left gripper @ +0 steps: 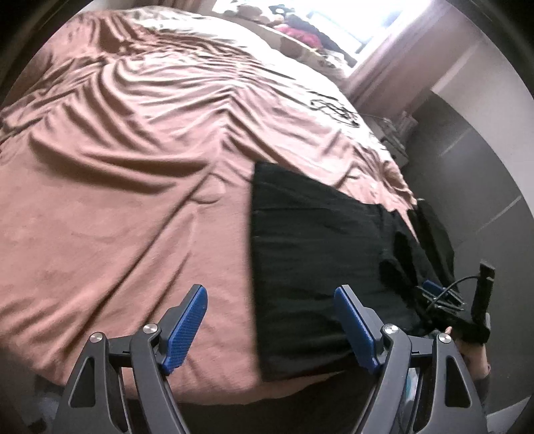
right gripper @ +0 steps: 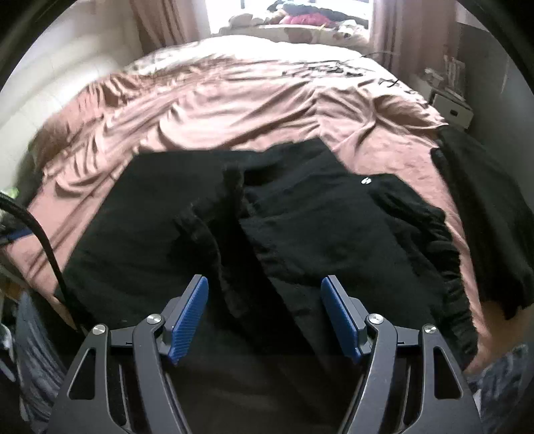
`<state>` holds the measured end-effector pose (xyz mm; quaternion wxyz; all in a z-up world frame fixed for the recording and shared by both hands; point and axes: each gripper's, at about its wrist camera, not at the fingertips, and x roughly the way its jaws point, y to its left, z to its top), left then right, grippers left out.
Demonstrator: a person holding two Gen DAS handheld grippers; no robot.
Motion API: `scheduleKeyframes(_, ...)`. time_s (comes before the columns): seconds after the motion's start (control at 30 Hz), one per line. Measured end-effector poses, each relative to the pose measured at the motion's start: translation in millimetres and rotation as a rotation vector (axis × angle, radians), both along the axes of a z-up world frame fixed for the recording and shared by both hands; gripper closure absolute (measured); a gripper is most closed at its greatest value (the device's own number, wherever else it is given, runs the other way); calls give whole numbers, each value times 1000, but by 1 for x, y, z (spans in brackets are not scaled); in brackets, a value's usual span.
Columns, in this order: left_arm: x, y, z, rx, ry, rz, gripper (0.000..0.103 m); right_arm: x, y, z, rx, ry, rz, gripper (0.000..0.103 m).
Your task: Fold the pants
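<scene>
Black pants [right gripper: 300,220] lie spread on the near part of a bed with a pinkish-brown cover [right gripper: 233,100]. One layer is laid over another, and a small white logo shows on the upper one. My right gripper [right gripper: 264,293] hovers above the near edge of the pants, open, with nothing between its blue pads. In the left wrist view the pants [left gripper: 317,240] lie at the right. My left gripper [left gripper: 271,300] stands open above their left edge, with the bed cover [left gripper: 133,200] below its left finger. The right gripper [left gripper: 444,297] and the hand holding it show at the far right.
A second dark garment [right gripper: 484,207] hangs over the bed's right edge. Black cables [left gripper: 333,108] lie on the far right of the cover. A white bedside unit [right gripper: 452,108] stands beyond the right side. Piled clothes [right gripper: 310,16] sit under the window. A black cable [right gripper: 40,233] crosses the left.
</scene>
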<state>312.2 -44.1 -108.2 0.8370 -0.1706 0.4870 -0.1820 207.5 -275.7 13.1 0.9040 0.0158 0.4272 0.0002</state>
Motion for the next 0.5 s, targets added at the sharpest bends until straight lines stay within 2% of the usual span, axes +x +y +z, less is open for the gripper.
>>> scheduleKeyframes(0.07,-1,6,-5,4,10,18,23,10,4,-10,-46,28,-11,48)
scheduleKeyframes(0.1,-2,7,-8,7,13,23,23,15,5,-15,-47,40,-3,54)
scheduleKeyframes(0.13,-3,7,-9,7,15,24,23,17,6,-17,-47,43,2,64)
scheduleKeyframes(0.2,-4,6,-15,5,26,25,23,22,9,-18,-60,42,27,77)
scheduleKeyframes(0.23,-4,5,-17,4,32,26,23,23,10,-17,-75,37,38,103)
scheduleKeyframes(0.3,-4,3,-20,2,41,24,23,24,6,-13,-100,33,22,103)
scheduleKeyframes(0.5,0,-1,-29,-8,59,28,23,8,-20,4,-15,-30,-6,103)
